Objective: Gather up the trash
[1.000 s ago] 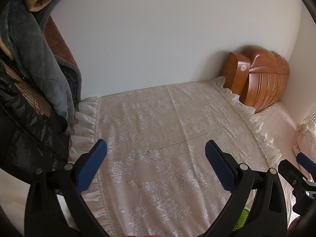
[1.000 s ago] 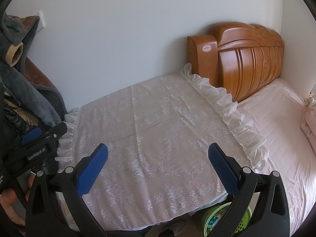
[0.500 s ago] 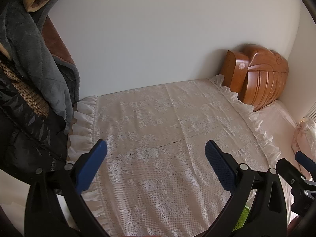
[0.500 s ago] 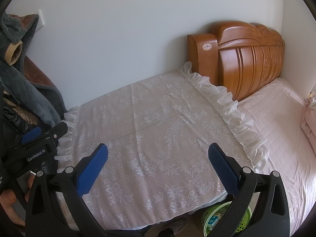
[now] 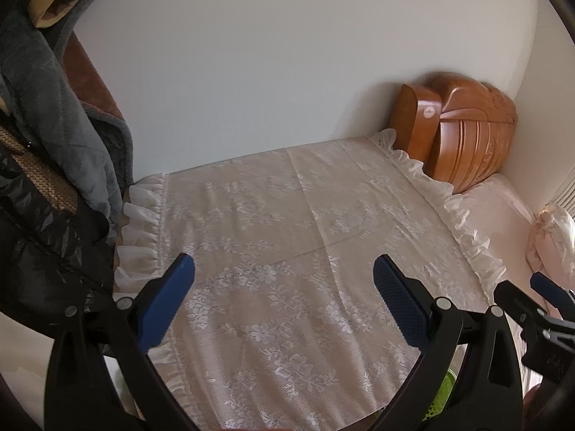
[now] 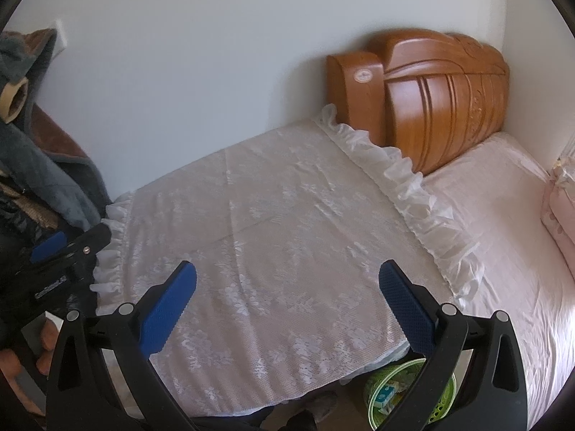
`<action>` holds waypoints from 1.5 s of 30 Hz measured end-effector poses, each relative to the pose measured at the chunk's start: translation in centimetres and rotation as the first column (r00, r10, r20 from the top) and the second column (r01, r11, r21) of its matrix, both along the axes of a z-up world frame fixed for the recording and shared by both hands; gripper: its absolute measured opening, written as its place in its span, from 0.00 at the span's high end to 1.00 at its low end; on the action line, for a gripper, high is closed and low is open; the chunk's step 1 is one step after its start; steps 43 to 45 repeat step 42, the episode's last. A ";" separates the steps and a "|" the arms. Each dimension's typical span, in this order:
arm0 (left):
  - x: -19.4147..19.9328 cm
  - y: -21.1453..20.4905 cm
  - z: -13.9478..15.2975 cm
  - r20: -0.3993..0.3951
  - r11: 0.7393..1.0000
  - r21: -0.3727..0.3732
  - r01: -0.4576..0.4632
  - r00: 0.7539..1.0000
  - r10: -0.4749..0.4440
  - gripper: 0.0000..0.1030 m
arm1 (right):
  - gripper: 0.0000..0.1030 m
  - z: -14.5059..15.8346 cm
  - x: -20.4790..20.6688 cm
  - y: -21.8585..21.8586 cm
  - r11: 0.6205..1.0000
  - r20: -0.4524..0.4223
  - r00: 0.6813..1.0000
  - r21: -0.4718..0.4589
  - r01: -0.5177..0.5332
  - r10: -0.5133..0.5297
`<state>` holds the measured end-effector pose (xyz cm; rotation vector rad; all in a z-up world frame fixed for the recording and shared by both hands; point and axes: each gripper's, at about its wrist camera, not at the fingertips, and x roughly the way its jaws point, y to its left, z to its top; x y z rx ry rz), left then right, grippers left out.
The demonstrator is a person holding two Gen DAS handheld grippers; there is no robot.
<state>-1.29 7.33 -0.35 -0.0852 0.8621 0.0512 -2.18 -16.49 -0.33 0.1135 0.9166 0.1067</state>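
Observation:
A green trash basket (image 6: 406,393) stands on the floor below the front edge of a surface covered with a white lace cloth (image 6: 273,237); something blue and white lies inside it. A sliver of the basket shows in the left wrist view (image 5: 440,397). My left gripper (image 5: 284,287) is open and empty above the lace cloth (image 5: 287,251). My right gripper (image 6: 287,291) is open and empty above the cloth's front part. The left gripper also shows in the right wrist view (image 6: 68,251), and the right gripper in the left wrist view (image 5: 539,305). No loose trash shows on the cloth.
A carved wooden headboard (image 6: 438,89) stands at the back right, with a pink bed (image 6: 503,233) beside it. Dark coats (image 5: 43,165) hang at the left. A white wall lies behind. A pink pillow (image 5: 553,237) sits at the far right.
Both views have shifted slightly, with the headboard drifting a little; both grippers stay open and empty over the cloth.

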 end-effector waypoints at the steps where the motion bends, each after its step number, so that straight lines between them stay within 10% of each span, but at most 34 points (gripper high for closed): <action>1: 0.0 -0.1 0.0 0.000 1.000 0.001 0.003 1.000 -0.003 0.08 | 0.02 0.0 0.0 -0.1 1.000 -0.001 1.000 0.002 0.002 -0.002; 45: 0.2 -0.7 0.0 -0.009 1.000 0.006 0.016 1.000 -0.016 0.08 | 0.02 -0.3 -0.5 -1.2 1.000 -0.006 1.000 0.000 0.010 -0.010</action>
